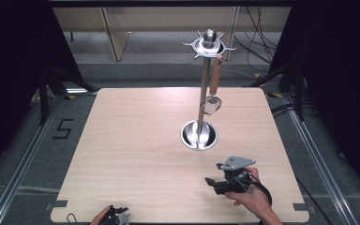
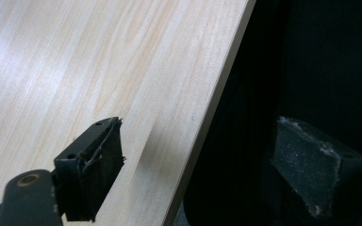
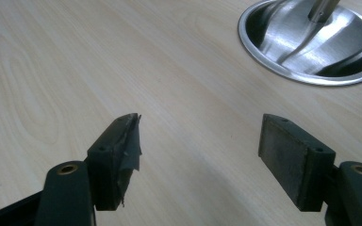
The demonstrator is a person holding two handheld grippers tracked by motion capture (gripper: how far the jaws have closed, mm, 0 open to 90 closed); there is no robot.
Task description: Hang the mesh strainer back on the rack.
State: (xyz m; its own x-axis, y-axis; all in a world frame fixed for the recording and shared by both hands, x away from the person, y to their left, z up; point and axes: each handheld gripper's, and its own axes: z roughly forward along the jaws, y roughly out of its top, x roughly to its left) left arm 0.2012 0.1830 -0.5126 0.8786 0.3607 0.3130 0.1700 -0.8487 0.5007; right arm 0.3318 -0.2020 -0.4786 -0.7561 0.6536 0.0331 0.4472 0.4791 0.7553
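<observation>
A: Where's the strainer?

B: The small mesh strainer (image 1: 211, 104) with the wooden handle hangs from a hook on the steel utensil stand (image 1: 203, 84), on the side toward three o'clock of the pole, clear of the stand's dished base (image 3: 311, 42). Hung like that, its handle is free to grab.

A: And the grippers?

B: The right gripper (image 3: 198, 146) sits at five o'clock from the base, jaws wide apart, empty. The left gripper (image 2: 193, 162) rests at the table (image 1: 136, 154) edge, around seven o'clock, jaws apart, holding nothing, probably parked.
</observation>
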